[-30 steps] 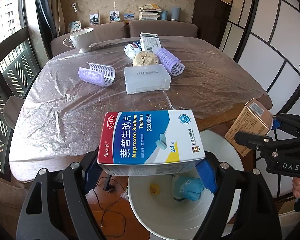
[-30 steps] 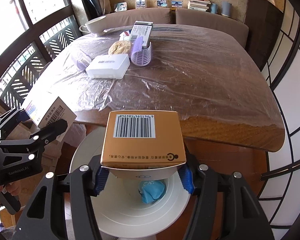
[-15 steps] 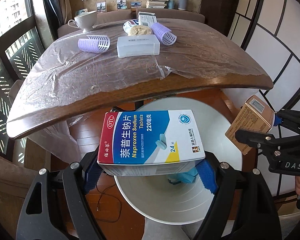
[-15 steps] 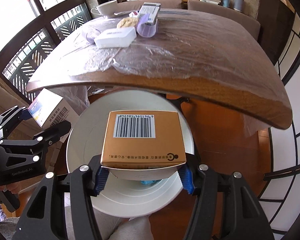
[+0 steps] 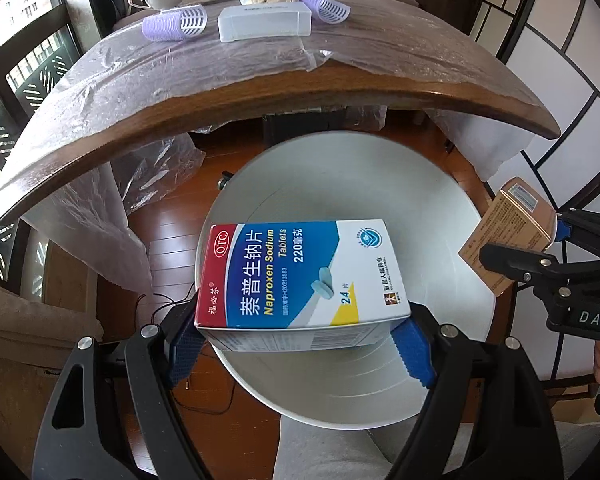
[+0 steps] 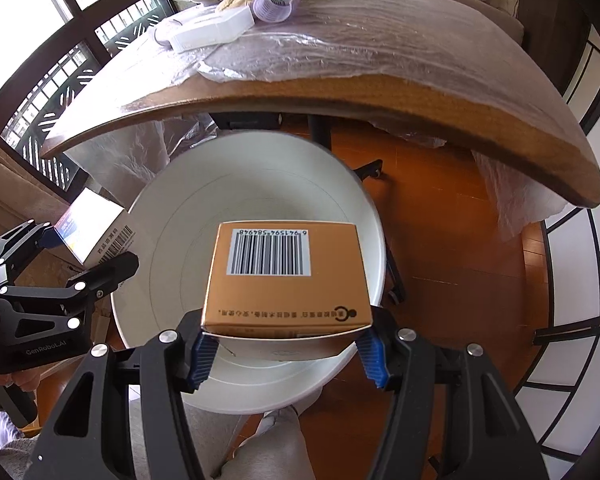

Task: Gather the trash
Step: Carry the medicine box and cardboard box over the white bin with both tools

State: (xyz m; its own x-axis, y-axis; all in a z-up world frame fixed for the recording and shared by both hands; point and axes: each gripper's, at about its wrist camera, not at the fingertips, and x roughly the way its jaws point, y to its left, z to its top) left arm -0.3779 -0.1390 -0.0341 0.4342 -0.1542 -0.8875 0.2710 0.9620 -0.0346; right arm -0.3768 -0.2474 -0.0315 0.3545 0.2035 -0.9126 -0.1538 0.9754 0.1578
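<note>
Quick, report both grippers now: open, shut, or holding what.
Left gripper: jaws shut on the blue-and-white Naproxen box, over the white bin.
Right gripper: jaws shut on the orange barcode box, over the same bin.

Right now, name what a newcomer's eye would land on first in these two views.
First comes the blue, red and white Naproxen Sodium box, clamped in the left claw directly above the white trash bin. Next is the orange barcode box, gripped by the right claw over the same bin. Behind both, the plastic-covered wooden table carries purple hair rollers and a flat white case.
</note>
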